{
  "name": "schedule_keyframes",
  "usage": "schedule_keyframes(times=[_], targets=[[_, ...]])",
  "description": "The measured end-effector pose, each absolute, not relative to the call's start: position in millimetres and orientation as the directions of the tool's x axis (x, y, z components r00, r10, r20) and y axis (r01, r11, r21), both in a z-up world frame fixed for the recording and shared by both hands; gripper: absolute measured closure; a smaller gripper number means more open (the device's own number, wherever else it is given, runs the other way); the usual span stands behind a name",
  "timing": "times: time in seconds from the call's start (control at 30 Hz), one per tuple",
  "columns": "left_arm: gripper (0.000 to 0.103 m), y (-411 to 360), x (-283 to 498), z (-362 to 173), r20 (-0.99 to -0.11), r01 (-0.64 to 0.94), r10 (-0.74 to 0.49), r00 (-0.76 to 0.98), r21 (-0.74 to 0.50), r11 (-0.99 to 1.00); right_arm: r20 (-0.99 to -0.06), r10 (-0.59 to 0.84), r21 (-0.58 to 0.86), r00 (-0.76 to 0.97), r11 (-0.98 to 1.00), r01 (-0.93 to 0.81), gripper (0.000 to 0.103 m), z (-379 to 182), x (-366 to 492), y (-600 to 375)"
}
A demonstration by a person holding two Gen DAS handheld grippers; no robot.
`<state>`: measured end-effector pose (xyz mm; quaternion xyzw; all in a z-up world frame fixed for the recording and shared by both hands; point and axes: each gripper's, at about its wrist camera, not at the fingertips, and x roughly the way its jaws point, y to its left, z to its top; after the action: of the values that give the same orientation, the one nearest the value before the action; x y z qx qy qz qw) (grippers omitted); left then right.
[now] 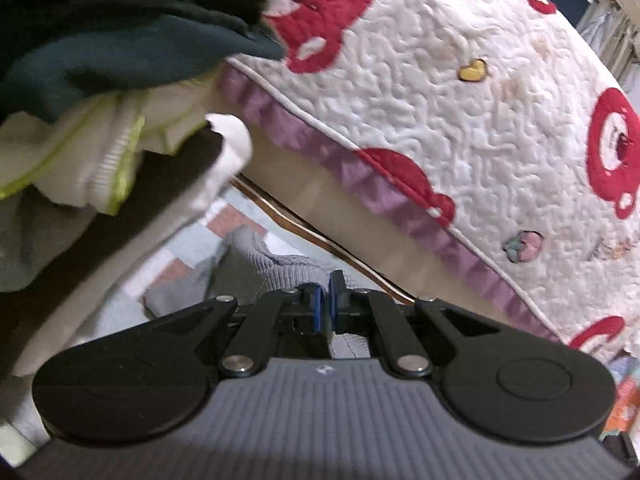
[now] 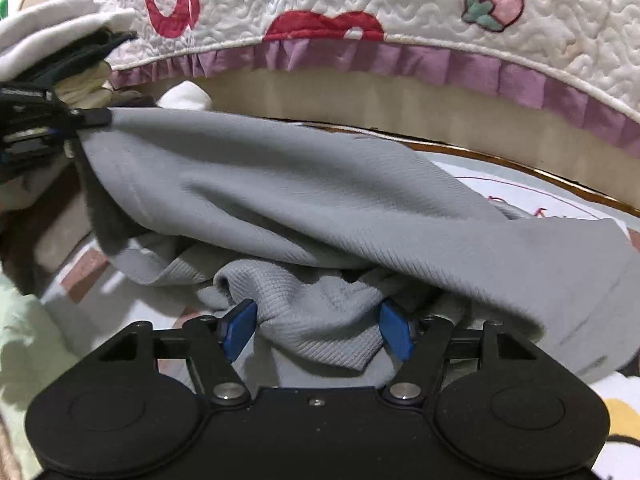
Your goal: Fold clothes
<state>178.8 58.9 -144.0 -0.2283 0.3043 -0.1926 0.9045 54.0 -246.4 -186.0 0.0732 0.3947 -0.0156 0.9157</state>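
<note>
the grey ribbed garment [image 2: 320, 200] hung bunched across mid frame. my left gripper [image 2: 86, 120], upper left, pinched its edge. my right gripper [image 2: 318, 330] stood wide around a fold. behind lay a quilted bedspread [image 2: 400, 4] with lilac frill.

Left wrist view: close, tilted down past closed blue pads [image 1: 318, 308] toward bed edge [image 1: 400, 196] and floor. Right wrist view: steeper, very near grey garment [image 2: 320, 200]. Shared: garment [image 1: 256, 264], quilt [image 2: 400, 8], clothes pile [image 1: 100, 60].
</note>
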Motion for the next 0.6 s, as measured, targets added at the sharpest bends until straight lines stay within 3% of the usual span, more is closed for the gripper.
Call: schedule_keyframes(times=[0.03,0.07,0.23,0.4,0.5,0.6], targets=[[0.099,58,179,-144,-0.46,0.211,-0.476,0.75,-0.515,0.831,-0.72,0.045,0.132,0.693,0.989,0.073,0.076,-188,55,-249],[0.099,58,178,-143,-0.457,0.213,-0.469,0.755,-0.506,0.836,-0.711,0.056,0.146,0.701,0.987,0.069,0.088,-184,52,-252],[0.099,66,173,-141,-0.44,0.223,-0.483,0.757,-0.521,0.824,-0.571,0.084,0.181,0.816,0.983,0.026,0.09,-106,-13,-259],[0.098,68,171,-146,-0.391,0.279,-0.666,0.636,-0.688,0.67,-0.454,-0.14,-0.082,0.88,0.99,0.115,0.09,-13,-95,-255],[0.098,42,164,-154,-0.454,0.293,-0.698,0.554,-0.678,0.674,-0.524,-0.277,-0.182,0.805,0.96,0.211,0.09,-32,-105,-264],[0.098,3,156,-167,-0.607,0.346,-0.607,0.512,-0.501,0.793,-0.676,-0.307,-0.137,0.67,0.946,0.295,0.089,-92,-95,-280]])
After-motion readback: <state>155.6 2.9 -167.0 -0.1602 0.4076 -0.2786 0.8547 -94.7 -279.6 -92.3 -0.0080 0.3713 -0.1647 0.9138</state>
